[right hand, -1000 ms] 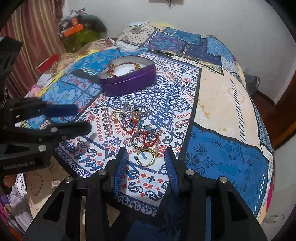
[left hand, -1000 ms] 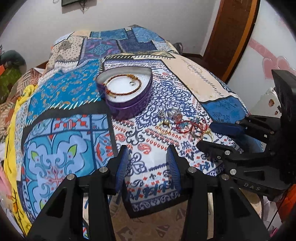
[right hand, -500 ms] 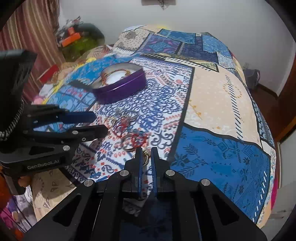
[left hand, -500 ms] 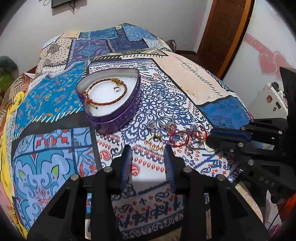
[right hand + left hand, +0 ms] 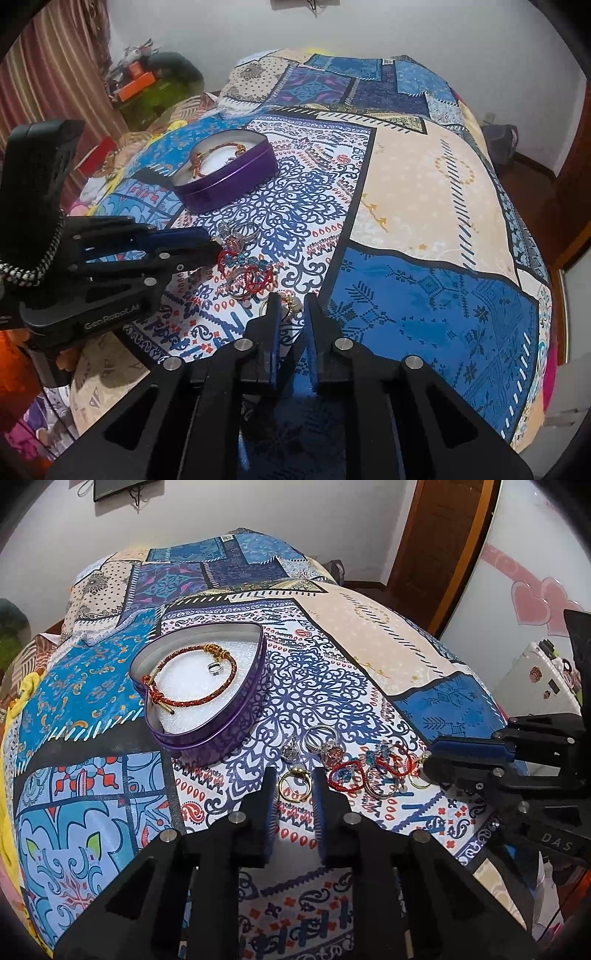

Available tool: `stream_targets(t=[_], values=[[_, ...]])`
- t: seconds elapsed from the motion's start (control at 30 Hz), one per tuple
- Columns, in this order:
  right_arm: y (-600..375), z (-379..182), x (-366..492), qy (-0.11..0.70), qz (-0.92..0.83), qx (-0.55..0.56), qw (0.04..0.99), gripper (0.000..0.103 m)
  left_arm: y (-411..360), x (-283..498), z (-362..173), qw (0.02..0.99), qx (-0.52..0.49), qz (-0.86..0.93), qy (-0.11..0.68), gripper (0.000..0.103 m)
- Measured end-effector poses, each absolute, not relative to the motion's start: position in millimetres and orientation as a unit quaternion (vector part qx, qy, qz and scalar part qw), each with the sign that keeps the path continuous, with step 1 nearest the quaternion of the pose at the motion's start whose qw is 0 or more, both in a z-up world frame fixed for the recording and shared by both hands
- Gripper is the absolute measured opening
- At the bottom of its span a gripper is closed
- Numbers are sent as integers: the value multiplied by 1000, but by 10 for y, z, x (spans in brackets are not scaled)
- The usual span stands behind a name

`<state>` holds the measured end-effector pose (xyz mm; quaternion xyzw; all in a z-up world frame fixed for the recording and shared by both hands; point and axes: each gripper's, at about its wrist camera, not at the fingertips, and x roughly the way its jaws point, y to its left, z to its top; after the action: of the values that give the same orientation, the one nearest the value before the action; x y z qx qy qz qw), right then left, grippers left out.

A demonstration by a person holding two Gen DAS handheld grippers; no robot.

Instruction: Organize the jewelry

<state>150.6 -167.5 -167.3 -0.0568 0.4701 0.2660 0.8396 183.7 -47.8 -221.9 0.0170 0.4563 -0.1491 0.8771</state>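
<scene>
On patchwork bedspread [image 5: 369, 635]: purple heart-shaped tin [image 5: 207, 716] holding braided bracelet [image 5: 192, 675], left. Left tongs [image 5: 294, 786] closing around gold ring [image 5: 293, 784], untouched. Right tongs [image 5: 289, 306] opening, second gold ring [image 5: 291, 304] between, contact unclear.

A home bedroom: a bed [image 5: 424, 206] under a patchwork spread fills both views, with plain white walls behind. In the right wrist view a striped curtain [image 5: 70, 70] hangs at 10 o'clock beside a heap of clutter [image 5: 155, 85]. In the left wrist view a wooden door [image 5: 439, 542] stands at 1 o'clock, with pink heart stickers [image 5: 535, 598] at 2 o'clock.
</scene>
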Motion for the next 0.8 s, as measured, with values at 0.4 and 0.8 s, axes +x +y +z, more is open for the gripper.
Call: stream_targets(t=[0.4,0.8], values=[[-1572,-1726,1543,461,259,-85,844,16,-310,1748,-2070,888,-6,-133,439,17],[-1555,-1605,1539,448,256,-76,853,8,-172,1674,-1838,904,-14,-118,409,17]])
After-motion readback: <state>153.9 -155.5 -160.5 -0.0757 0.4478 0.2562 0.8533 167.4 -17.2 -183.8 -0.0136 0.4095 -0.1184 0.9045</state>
